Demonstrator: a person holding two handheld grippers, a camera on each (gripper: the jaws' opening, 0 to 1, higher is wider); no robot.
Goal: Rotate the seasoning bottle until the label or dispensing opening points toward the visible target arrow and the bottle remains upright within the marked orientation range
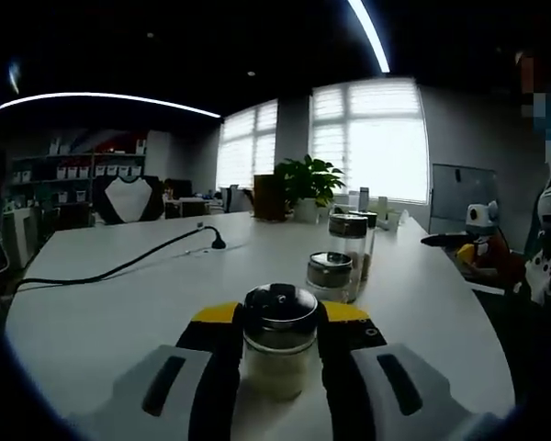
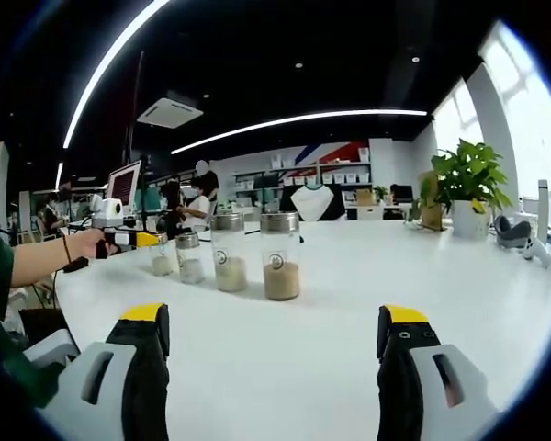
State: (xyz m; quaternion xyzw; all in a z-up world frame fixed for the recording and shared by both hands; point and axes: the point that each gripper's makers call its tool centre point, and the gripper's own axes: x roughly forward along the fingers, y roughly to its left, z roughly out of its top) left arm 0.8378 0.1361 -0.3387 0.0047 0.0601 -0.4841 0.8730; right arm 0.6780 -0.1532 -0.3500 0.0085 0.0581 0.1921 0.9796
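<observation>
Glass with a shiny metal cap, the seasoning bottle (image 1: 280, 342) stands upright on the white table (image 1: 119, 303) in the left gripper view, held between the two yellow-tipped jaws of the left gripper (image 1: 280, 323), which press against its sides. Pale powder fills its lower part. Just beyond it stand a shorter capped jar (image 1: 331, 275) and a taller jar (image 1: 349, 241), close together. A black cable (image 1: 119, 266) runs across the tabletop to the left, and a potted plant (image 1: 306, 186) sits at the far end before bright windows.

In the right gripper view, the right gripper (image 2: 274, 335) hangs over bare tabletop with its jaws spread wide and nothing between them. Ahead stands a row of four jars: two tall ones (image 2: 280, 255) with tan and pale contents, and two short ones (image 2: 190, 257) to their left. At the leftmost of these, a person's hand (image 2: 87, 243) holds the other gripper (image 2: 140, 240).
</observation>
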